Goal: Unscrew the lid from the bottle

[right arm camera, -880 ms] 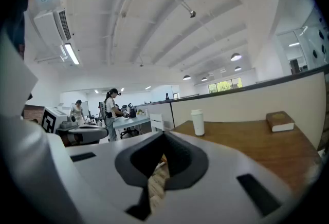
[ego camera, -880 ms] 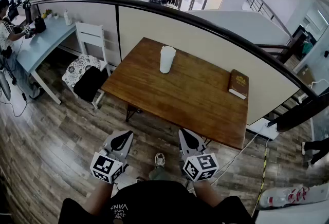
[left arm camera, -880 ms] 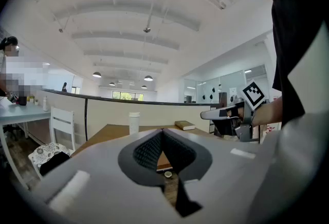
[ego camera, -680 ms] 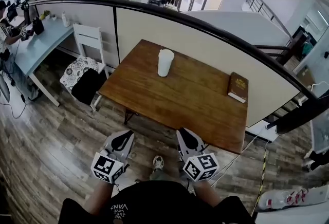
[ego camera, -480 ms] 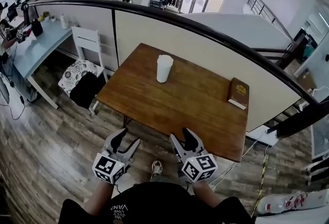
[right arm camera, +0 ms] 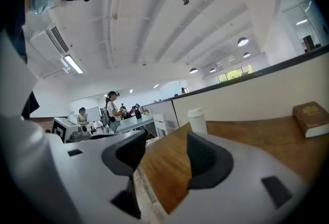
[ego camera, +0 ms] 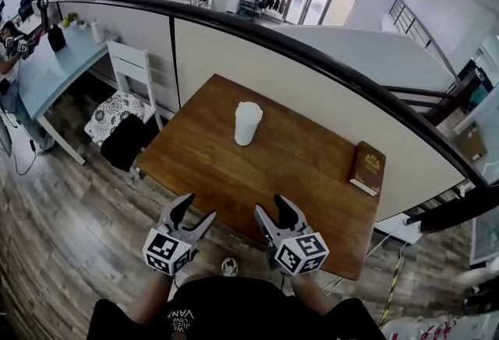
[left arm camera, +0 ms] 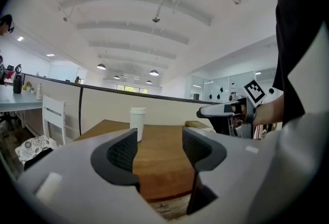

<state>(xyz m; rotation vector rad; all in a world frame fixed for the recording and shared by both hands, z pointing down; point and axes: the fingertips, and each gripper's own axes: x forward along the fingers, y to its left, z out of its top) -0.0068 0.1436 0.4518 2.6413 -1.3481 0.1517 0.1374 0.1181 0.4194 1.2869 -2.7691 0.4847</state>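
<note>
Both grippers empty at the near edge of the table [ego camera: 316, 175]
Left gripper [ego camera: 193, 214] and right gripper [ego camera: 273, 211] have jaws apart, gripping nothing; white bottle [ego camera: 247, 122] (lid on) stands upright mid-table, well apart from both; brown book [ego camera: 367, 168] lies far right.

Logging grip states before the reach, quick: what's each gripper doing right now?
Left gripper: open, nothing between its jaws.
Right gripper: open, nothing between its jaws.

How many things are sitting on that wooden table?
2: a white bottle near the middle, and a brown book by the right edge. Nothing seems hidden.
</note>
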